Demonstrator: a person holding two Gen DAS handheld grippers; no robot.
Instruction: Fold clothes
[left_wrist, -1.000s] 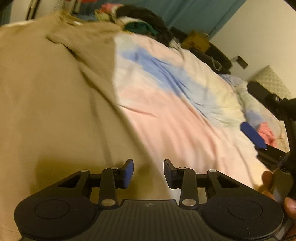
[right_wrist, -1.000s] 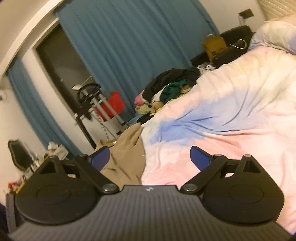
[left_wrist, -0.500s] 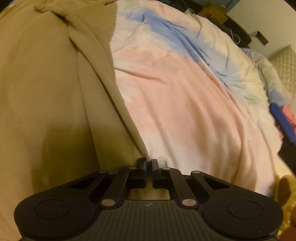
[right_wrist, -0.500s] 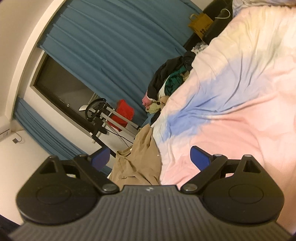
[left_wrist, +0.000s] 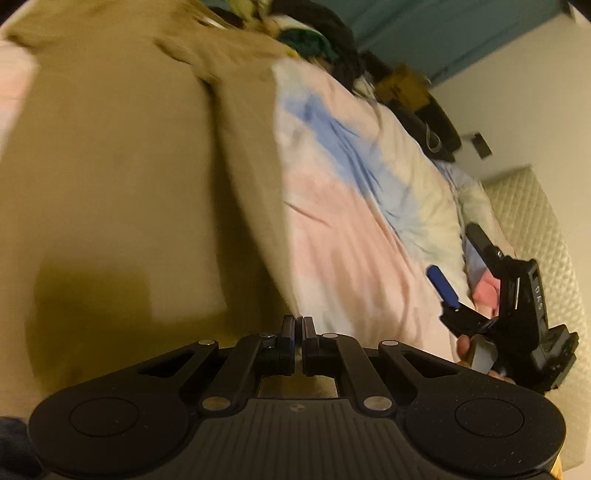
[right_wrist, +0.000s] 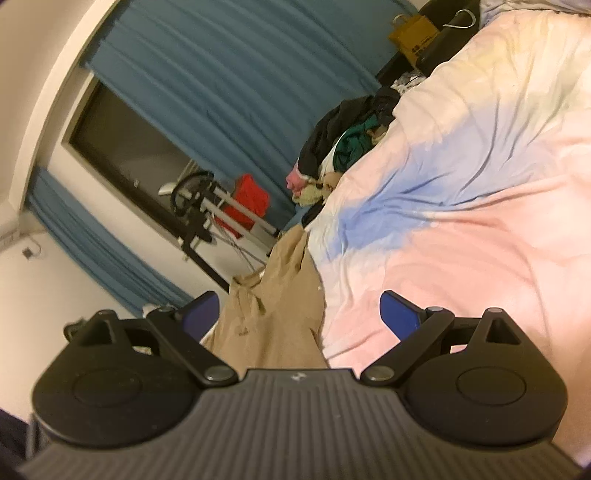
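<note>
The left gripper (left_wrist: 298, 334) is pinched tight on the tan cotton garment (left_wrist: 122, 177) spread over the pastel tie-dye duvet (left_wrist: 354, 206); the right gripper (right_wrist: 299, 314) gapes wide, holding nothing, and a heap of dark clothes (right_wrist: 347, 140) lies beyond.

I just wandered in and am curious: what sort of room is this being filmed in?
Most likely a home bedroom. A bed with a pastel pink, blue and yellow duvet fills the view, long teal curtains hang by a dark window, and a heap of loose clothes sits at the bed's far edge.
</note>
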